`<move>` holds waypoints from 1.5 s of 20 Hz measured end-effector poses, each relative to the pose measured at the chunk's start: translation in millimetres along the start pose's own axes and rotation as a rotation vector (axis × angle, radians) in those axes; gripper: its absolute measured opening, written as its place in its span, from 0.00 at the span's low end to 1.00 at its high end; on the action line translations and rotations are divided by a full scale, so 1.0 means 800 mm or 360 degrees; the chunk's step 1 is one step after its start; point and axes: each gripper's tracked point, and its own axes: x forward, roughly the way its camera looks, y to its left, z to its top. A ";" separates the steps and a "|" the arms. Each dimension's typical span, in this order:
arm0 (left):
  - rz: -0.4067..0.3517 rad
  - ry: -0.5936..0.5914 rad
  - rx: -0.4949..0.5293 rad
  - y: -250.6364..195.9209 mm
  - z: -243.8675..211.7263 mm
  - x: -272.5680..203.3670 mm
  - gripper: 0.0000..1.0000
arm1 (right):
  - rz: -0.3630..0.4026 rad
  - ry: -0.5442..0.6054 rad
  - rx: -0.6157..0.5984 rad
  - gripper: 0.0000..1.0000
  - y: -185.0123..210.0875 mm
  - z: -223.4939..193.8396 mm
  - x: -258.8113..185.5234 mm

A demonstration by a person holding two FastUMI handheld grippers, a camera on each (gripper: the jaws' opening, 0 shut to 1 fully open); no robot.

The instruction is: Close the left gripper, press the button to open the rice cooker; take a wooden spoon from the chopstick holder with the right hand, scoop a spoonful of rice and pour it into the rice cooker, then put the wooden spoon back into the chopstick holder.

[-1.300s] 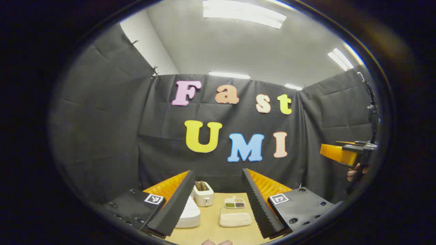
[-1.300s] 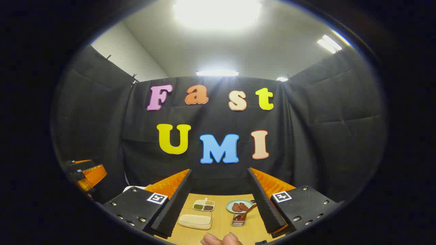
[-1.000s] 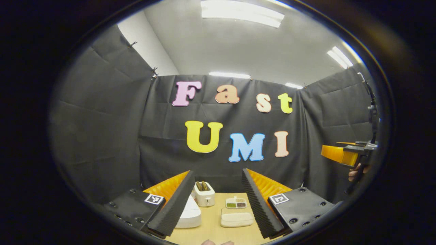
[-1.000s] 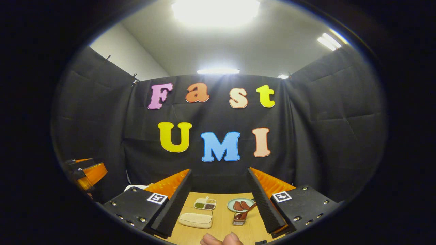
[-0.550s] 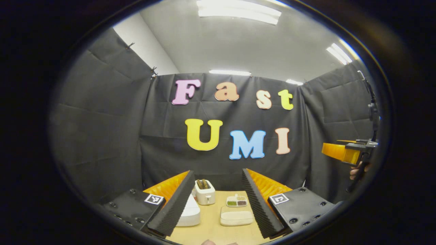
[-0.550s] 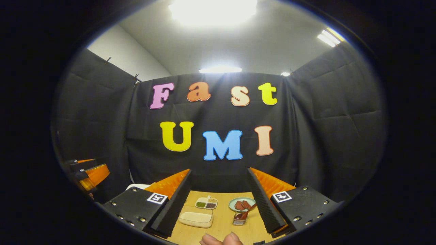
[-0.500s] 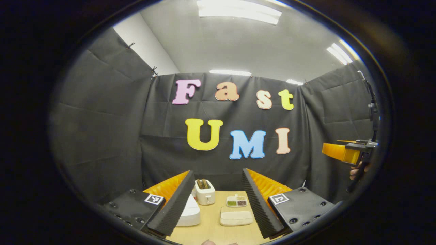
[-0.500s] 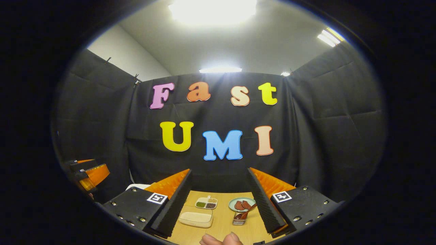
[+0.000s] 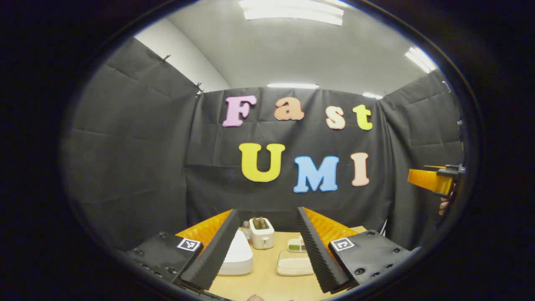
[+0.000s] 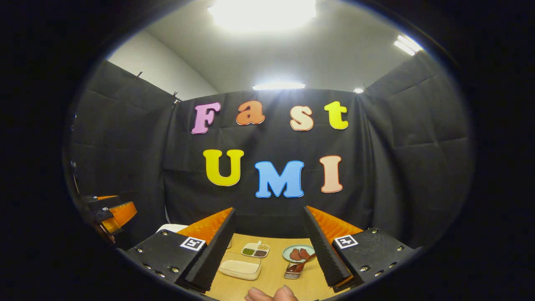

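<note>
Where table (image 9: 263, 280) shows, one rice cooker (image 9: 237, 257), one toaster (image 9: 261, 233).

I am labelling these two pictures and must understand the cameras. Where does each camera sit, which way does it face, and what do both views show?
Left gripper view: rides on the left gripper, facing the booth wall over the table; its open fingers frame the rice cooker and toaster.
Right gripper view: rides on the right gripper, facing likewise; its open fingers frame the wooden spoon in its holder.
Shared: the rice tray.
</note>
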 end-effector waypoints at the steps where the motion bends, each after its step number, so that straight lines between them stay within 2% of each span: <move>1: 0.0026 0.0006 0.0016 0.000 -0.003 0.001 0.93 | 0.0020 -0.0005 0.0011 0.96 -0.003 0.000 0.001; 5: 0.0091 0.0048 0.0075 0.000 -0.017 -0.004 0.91 | 0.0077 -0.0008 0.0067 0.96 -0.006 -0.010 0.004; 8: 0.0081 0.0099 0.0087 0.004 -0.036 0.016 0.84 | 0.0061 -0.0007 0.0041 0.96 -0.007 -0.016 0.012; 9: 0.0066 0.0112 0.0076 0.009 -0.046 0.027 0.76 | 0.0050 -0.0008 0.0029 0.96 -0.004 -0.017 0.015; 10: 0.0061 0.0128 0.0064 0.017 -0.057 0.043 0.75 | 0.0034 -0.0017 0.0019 0.96 0.000 -0.015 0.020; 14: 0.0163 0.0210 0.0020 0.078 -0.098 0.103 0.48 | -0.0026 0.0019 -0.0019 0.96 0.025 -0.020 0.047; 16: 0.0174 0.0253 0.0005 0.104 -0.117 0.139 0.36 | -0.0080 0.0033 -0.0062 0.96 0.037 -0.023 0.060; 18: 0.0178 0.0295 0.0012 0.125 -0.143 0.167 0.21 | -0.0090 0.0056 -0.0078 0.96 0.057 -0.028 0.071; 19: 0.0172 0.0315 0.0016 0.134 -0.156 0.185 0.07 | -0.0101 0.0074 -0.0089 0.96 0.064 -0.031 0.074; 20: 0.0179 0.0343 0.0019 0.146 -0.174 0.203 0.03 | -0.0117 0.0092 -0.0105 0.96 0.069 -0.035 0.078; 21: 0.0181 0.0385 0.0009 0.155 -0.192 0.215 0.09 | -0.0129 0.0113 -0.0122 0.96 0.075 -0.039 0.081; 22: 0.0174 0.0439 -0.0015 0.159 -0.217 0.229 0.10 | -0.0137 0.0132 -0.0136 0.96 0.082 -0.042 0.084; 26: 0.0236 0.0608 -0.0063 0.186 -0.292 0.273 0.09 | -0.0158 0.0192 -0.0236 0.96 0.103 -0.054 0.095; 30: 0.0347 0.0767 -0.0071 0.208 -0.359 0.309 0.09 | -0.0132 0.0269 -0.0287 0.95 0.126 -0.071 0.110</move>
